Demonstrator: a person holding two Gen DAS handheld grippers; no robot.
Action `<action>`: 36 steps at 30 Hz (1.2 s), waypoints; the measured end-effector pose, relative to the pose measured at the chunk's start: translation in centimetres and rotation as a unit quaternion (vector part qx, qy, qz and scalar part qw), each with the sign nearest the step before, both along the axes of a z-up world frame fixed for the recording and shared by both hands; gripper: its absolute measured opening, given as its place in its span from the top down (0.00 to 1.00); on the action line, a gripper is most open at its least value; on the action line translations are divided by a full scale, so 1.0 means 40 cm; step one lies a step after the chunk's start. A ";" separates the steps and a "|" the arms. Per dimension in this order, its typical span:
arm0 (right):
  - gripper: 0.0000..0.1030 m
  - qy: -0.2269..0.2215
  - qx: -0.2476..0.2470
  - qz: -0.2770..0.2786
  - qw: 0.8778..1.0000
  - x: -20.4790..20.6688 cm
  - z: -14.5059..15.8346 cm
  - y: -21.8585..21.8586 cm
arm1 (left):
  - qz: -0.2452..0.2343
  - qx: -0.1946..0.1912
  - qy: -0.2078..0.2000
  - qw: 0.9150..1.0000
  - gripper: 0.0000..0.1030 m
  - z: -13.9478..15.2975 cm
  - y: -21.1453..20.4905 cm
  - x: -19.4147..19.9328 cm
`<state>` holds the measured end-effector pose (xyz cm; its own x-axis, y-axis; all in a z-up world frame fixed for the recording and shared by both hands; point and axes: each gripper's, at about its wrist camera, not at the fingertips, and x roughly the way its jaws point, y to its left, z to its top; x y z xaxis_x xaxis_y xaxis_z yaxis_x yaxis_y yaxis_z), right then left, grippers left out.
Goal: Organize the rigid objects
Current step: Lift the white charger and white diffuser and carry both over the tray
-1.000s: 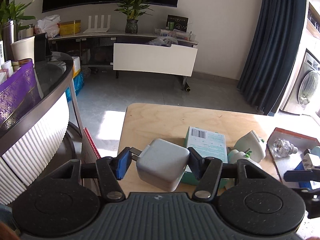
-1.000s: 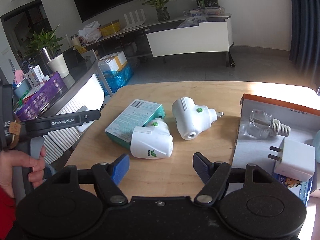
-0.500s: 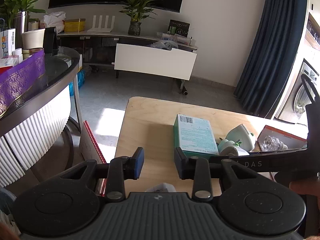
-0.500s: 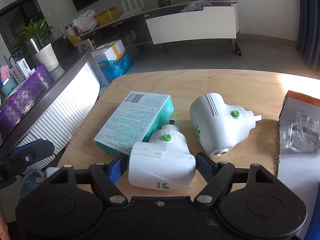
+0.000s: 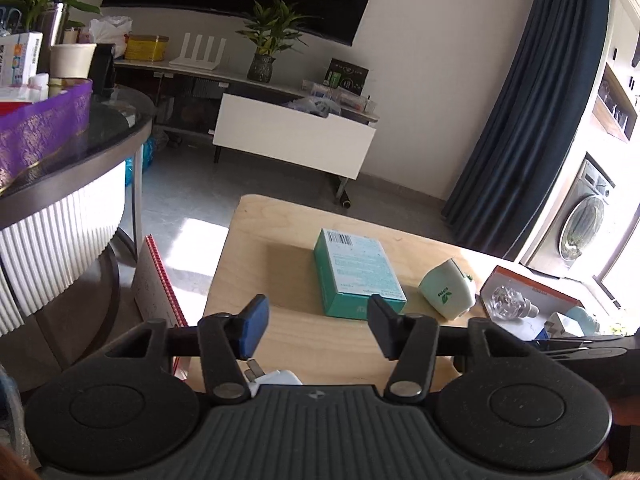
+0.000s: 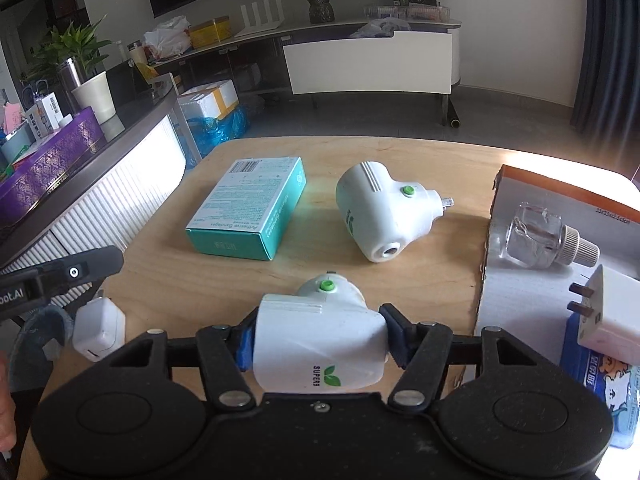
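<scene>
The right gripper was clamped on a white plug-in vaporizer marked SUPERB with a green leaf logo, its 2 blue-padded fingers pressed against the sides of the body and the green button on top facing the camera. The left gripper stood wide apart and held nothing, its fingers above the near edge of the wooden table. Just below and behind the left finger lay a white charger plug, mostly hidden by the gripper body in the left wrist view; the right wrist view showed it resting at the table's left near corner. Farther back on the table lay a teal adhesive bandage box, flat with its barcode side up, and beside it to the right a second white vaporizer on its side, plug prongs pointing right. At the right edge of the table sat an open orange-rimmed cardboard tray, holding a clear glass refill bottle with a ribbed cap and a white 2-pin power adapter that rested partly on a blue printed packet.
</scene>
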<state>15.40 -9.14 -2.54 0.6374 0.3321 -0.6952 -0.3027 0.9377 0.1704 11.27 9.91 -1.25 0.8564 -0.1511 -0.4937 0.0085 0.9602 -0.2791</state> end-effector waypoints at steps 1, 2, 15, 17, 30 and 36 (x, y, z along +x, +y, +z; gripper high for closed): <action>0.29 -0.004 0.002 0.001 1.000 -0.013 0.008 -0.008 | 0.009 0.010 0.000 1.000 0.25 0.000 -0.008 -0.018; 0.29 -0.005 0.002 0.002 1.000 -0.024 0.013 -0.015 | 0.017 0.025 0.008 1.000 0.20 -0.007 -0.020 -0.031; 0.29 -0.004 0.043 0.005 0.999 -0.140 0.056 -0.042 | 0.018 0.130 0.058 0.990 0.50 -0.104 -0.071 -0.018; 0.29 -0.011 0.043 0.003 0.999 -0.150 0.069 -0.044 | 0.003 0.122 0.055 0.991 0.50 -0.103 -0.077 -0.029; 0.29 -0.059 0.036 -0.002 0.998 -0.243 0.149 -0.073 | -0.009 0.089 0.007 0.996 0.50 0.028 -0.174 -0.113; 0.29 -0.083 0.035 -0.017 0.996 -0.294 0.178 -0.108 | -0.007 0.087 -0.002 0.996 0.50 0.083 -0.225 -0.144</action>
<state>3.66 -13.47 4.57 0.7533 0.3524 -0.5553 -0.3004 0.9355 0.1861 5.52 0.92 2.09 0.8569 -0.0763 -0.5097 0.0236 0.9938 -0.1091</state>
